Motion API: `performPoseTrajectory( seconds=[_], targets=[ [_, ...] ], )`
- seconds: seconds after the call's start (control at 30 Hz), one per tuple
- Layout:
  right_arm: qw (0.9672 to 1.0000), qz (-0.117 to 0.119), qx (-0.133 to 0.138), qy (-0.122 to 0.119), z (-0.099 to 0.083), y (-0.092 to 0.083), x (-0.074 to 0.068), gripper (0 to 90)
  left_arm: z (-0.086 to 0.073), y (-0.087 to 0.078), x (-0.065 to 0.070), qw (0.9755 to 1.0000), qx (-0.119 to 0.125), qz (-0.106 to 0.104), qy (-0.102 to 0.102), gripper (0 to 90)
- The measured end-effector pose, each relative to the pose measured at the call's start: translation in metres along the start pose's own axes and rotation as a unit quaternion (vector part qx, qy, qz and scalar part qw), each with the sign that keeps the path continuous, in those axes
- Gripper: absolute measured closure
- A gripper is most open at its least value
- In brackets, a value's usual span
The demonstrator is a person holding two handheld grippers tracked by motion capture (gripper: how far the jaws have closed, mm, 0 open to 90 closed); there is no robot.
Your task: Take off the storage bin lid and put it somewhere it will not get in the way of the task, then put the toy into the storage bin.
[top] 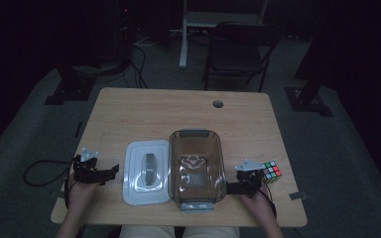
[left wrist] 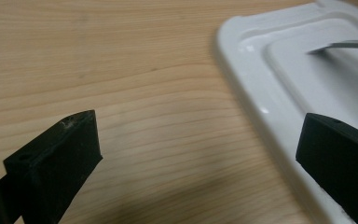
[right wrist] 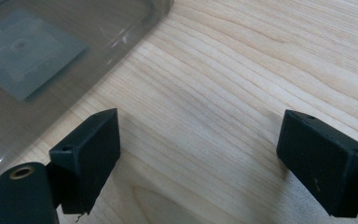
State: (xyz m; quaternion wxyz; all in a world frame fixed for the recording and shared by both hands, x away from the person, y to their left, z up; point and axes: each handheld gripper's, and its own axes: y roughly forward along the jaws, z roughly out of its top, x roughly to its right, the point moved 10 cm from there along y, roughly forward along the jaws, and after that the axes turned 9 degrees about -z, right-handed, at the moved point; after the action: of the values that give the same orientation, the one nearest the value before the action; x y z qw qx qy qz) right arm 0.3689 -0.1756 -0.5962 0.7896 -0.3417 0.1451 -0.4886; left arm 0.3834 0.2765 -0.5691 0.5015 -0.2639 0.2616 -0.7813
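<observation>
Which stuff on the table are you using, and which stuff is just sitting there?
Being used:
white lid, beside the open left gripper
clear box, beside the open right gripper

Just sitting there:
puzzle cube, near the right gripper
folding chair behind the table

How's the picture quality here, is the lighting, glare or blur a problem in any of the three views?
High view: dim and underexposed, the room behind the table nearly black, soft glare on the clear container. Left gripper view: brighter, the white lid has small highlights, the near jaws look soft. Right gripper view: well lit, wood grain sharp, the jaws cast faint shadows, the container wall is hazy.
</observation>
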Motion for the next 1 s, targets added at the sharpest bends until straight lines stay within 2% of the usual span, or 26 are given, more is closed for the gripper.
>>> performPoseTrajectory(
  seconds=[0.07, 0.2, 0.27, 0.33, 0.43, 0.57, 0.83, 1.0],
  targets=[
    [1.0, 0.0, 0.0, 0.0, 0.0, 0.0, 0.0, 13.2, -0.004, 0.001, -0.004, 0.9998, -0.003, 0.014, -0.011, 0.6],
    [1.0, 0.0, 0.0, 0.0, 0.0, 0.0, 0.0, 13.2, -0.008, 0.003, -0.006, 0.9996, -0.01, 0.017, -0.02, 0.6],
    [1.0, 0.0, 0.0, 0.0, 0.0, 0.0, 0.0, 13.1, -0.013, 0.008, -0.009, 0.9991, -0.023, 0.026, -0.025, 0.6],
    [1.0, 0.0, 0.0, 0.0, 0.0, 0.0, 0.0, 13.1, -0.016, 0.01, -0.011, 0.9988, -0.025, 0.032, -0.029, 0.6],
    [1.0, 0.0, 0.0, -0.001, 0.0, 0.0, 0.0, 13.1, -0.02, 0.014, -0.012, 0.9984, -0.036, 0.035, -0.026, 0.6],
    [1.0, 0.002, 0.0, -0.003, 0.0, 0.0, -0.002, 13.0, -0.021, 0.014, -0.017, 0.9976, -0.039, 0.053, -0.023, 0.6],
    [1.0, 0.002, 0.0, -0.002, 0.0, 0.0, -0.002, 12.8, -0.02, 0.015, -0.017, 0.9983, -0.032, 0.047, -0.013, 0.7],
    [1.0, 0.002, -0.001, -0.002, 0.0, 0.0, -0.002, 12.8, -0.019, 0.017, -0.016, 0.9983, -0.027, 0.049, -0.016, 0.6]
  ],
)
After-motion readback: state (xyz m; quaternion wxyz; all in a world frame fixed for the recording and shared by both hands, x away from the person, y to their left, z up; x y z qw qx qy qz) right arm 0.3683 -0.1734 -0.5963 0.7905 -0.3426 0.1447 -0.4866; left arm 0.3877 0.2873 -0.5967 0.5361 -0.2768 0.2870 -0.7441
